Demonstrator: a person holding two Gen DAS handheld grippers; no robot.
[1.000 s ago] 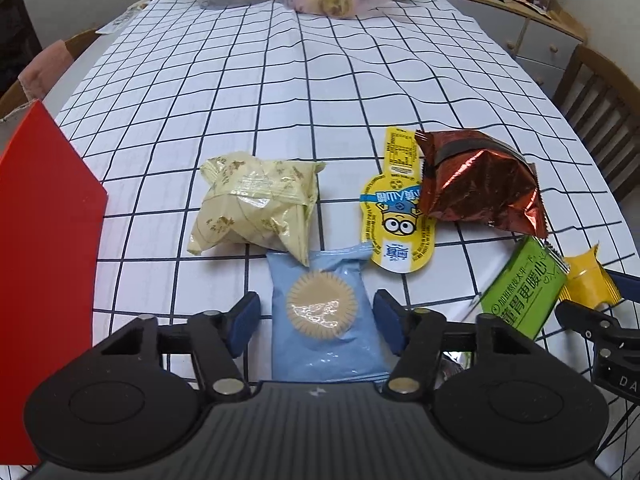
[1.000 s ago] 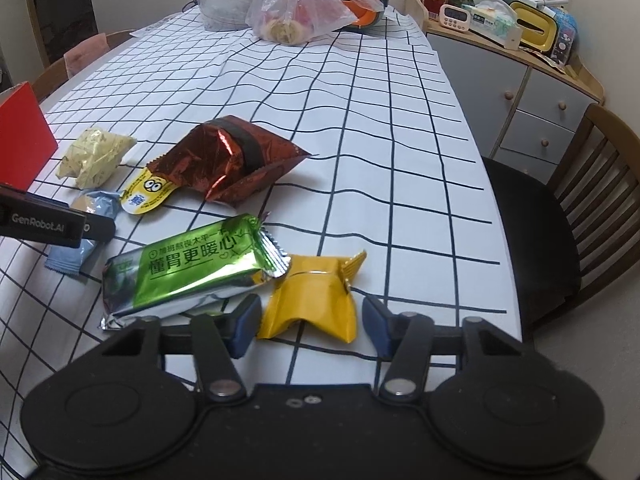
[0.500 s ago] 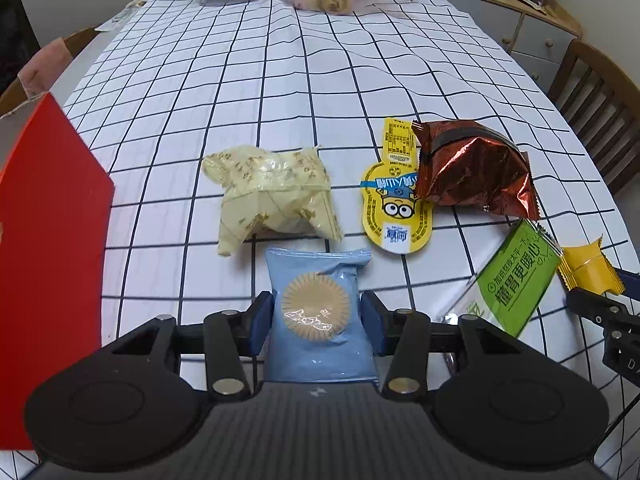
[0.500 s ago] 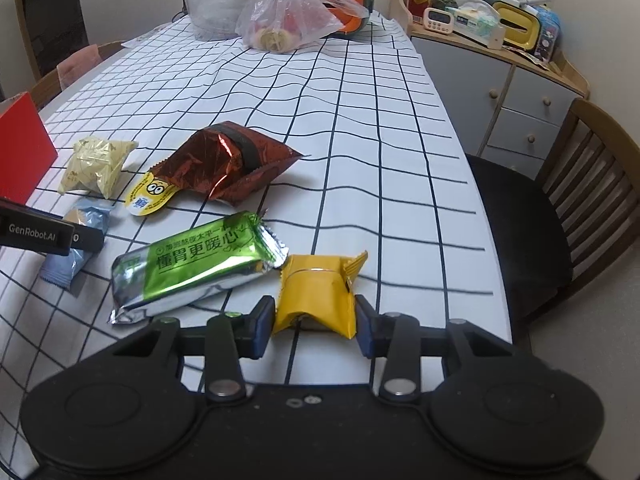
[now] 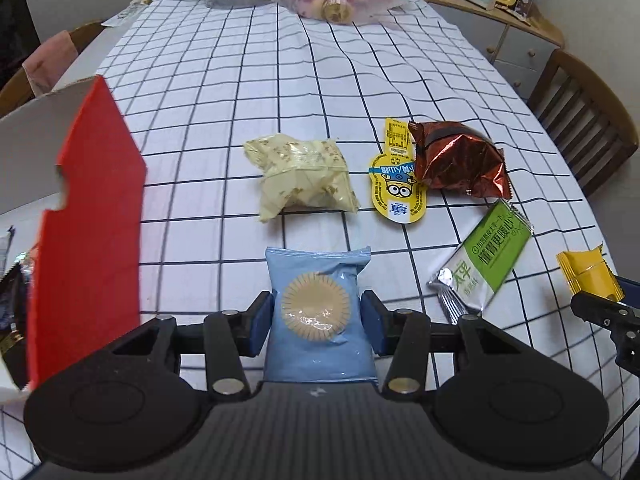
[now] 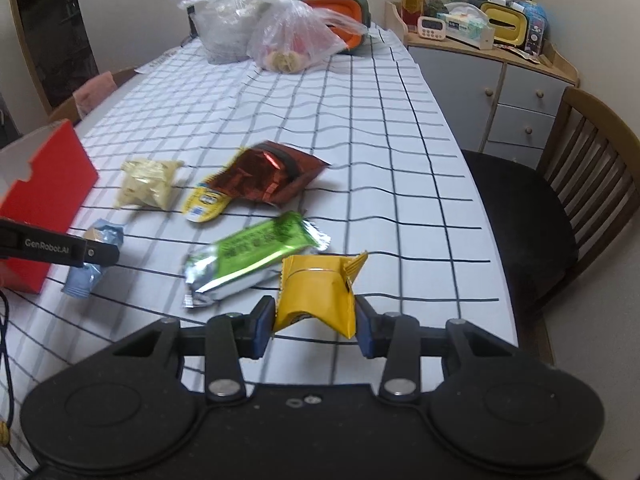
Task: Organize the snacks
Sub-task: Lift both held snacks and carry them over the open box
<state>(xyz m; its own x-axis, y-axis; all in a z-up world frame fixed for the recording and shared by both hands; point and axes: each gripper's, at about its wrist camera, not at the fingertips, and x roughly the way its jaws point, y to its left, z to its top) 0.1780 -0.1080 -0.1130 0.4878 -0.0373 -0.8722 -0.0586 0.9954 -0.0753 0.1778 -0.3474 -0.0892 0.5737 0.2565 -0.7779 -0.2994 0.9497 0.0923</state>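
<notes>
left hand-held gripper (image 5: pixel 316 326) is clenched on the blue cookie packet (image 5: pixel 318 316), lifted near the red box (image 5: pixel 88 216) at 9 o'clock. right hand-held gripper (image 6: pixel 315 326) grasps the yellow packet (image 6: pixel 318 296) above the checked surface (image 6: pixel 400 184). green bar (image 6: pixel 260 258), foil bag (image 6: pixel 268 176), minion pouch (image 5: pixel 398 190) and cream packet (image 5: pixel 304 174) lie toward 12 o'clock.
</notes>
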